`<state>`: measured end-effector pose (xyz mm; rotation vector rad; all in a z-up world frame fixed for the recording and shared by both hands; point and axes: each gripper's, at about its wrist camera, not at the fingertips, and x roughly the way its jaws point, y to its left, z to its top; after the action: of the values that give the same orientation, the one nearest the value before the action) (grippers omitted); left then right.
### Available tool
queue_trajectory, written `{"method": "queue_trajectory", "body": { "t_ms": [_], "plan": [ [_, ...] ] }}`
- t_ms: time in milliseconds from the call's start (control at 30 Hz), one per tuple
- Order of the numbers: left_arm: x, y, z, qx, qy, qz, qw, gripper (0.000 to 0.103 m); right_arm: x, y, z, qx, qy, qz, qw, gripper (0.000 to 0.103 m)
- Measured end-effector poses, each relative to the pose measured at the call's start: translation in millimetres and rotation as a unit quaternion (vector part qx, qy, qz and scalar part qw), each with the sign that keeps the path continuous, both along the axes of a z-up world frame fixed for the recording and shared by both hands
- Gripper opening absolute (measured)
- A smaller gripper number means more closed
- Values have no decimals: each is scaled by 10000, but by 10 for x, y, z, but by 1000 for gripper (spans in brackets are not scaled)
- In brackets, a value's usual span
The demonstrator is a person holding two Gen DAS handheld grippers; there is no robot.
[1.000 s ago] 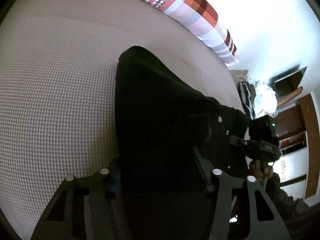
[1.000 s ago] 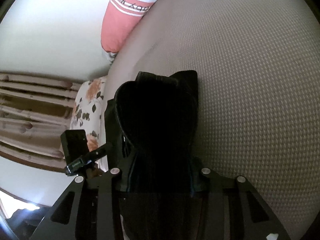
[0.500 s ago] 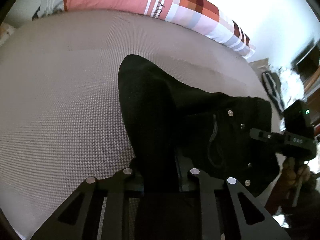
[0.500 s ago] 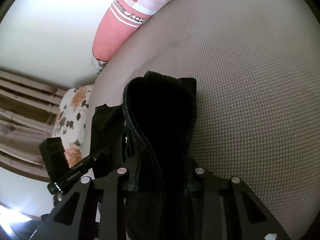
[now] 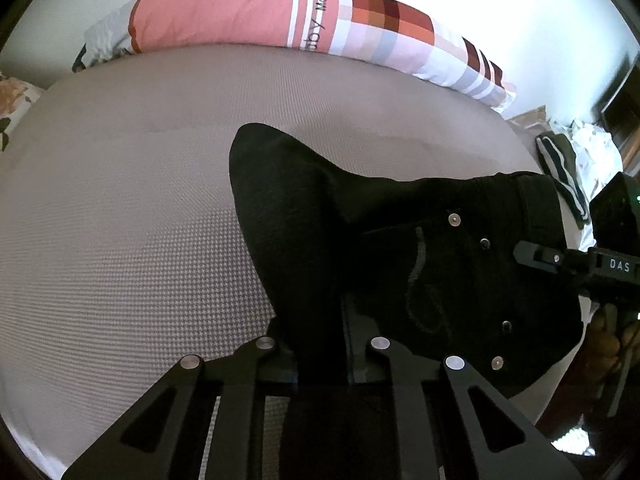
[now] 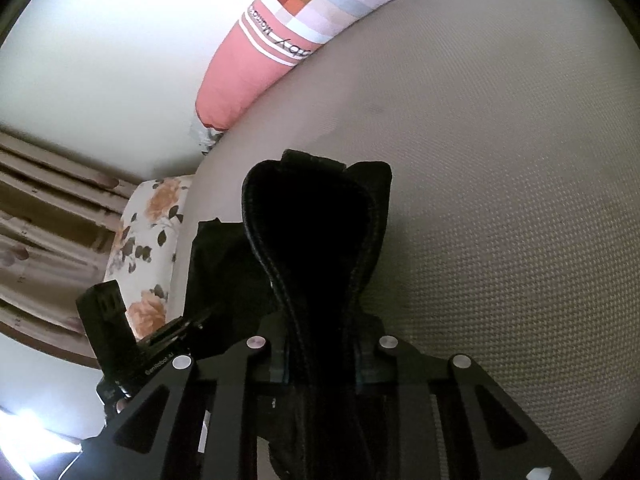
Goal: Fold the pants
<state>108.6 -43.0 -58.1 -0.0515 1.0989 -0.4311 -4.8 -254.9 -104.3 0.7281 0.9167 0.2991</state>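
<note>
both the left gripper [image 5: 320,354] and right gripper [image 6: 320,354] have jaws clamped on the black pants [image 5: 400,248], lifted over the bed [image 5: 120,240]. uneven pulling could skew the fold or slip fabric free.

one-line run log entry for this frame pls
task: fold pants | left gripper: shut on black denim pants | right gripper: shut on pants | surface: beige textured mattress

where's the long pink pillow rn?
The pillow lies along the far edge of the bed against the wall, beyond the black pants; it runs across the top of the left wrist view and the upper middle of the right.
</note>
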Motion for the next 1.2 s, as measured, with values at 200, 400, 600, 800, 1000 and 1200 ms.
{"method": "queue_trajectory", "body": {
  "t_ms": [200,400,600,800,1000,1200],
  "plan": [
    [70,46,82,70,-164,90,9998,15,151,65,85,9,-116,71,9999,20],
    [243,47,134,202,-325,105,9992,15,385,73,128,58,-150,85,9998,19],
    [527,59,174,236,-403,162,9988,15,714,51,173,51,-162,104,9998,19],
    [899,84,176,194,-438,280,9985,15,1126,20,250,-62,-177,125,9997,19],
    [1264,156,120,50,-348,440,9984,15,1461,9,303,-184,-162,159,9996,19],
    [1516,170,55,100,-414,504,9978,15,1712,0,279,-316,-142,59,9994,19]
  ]
}}
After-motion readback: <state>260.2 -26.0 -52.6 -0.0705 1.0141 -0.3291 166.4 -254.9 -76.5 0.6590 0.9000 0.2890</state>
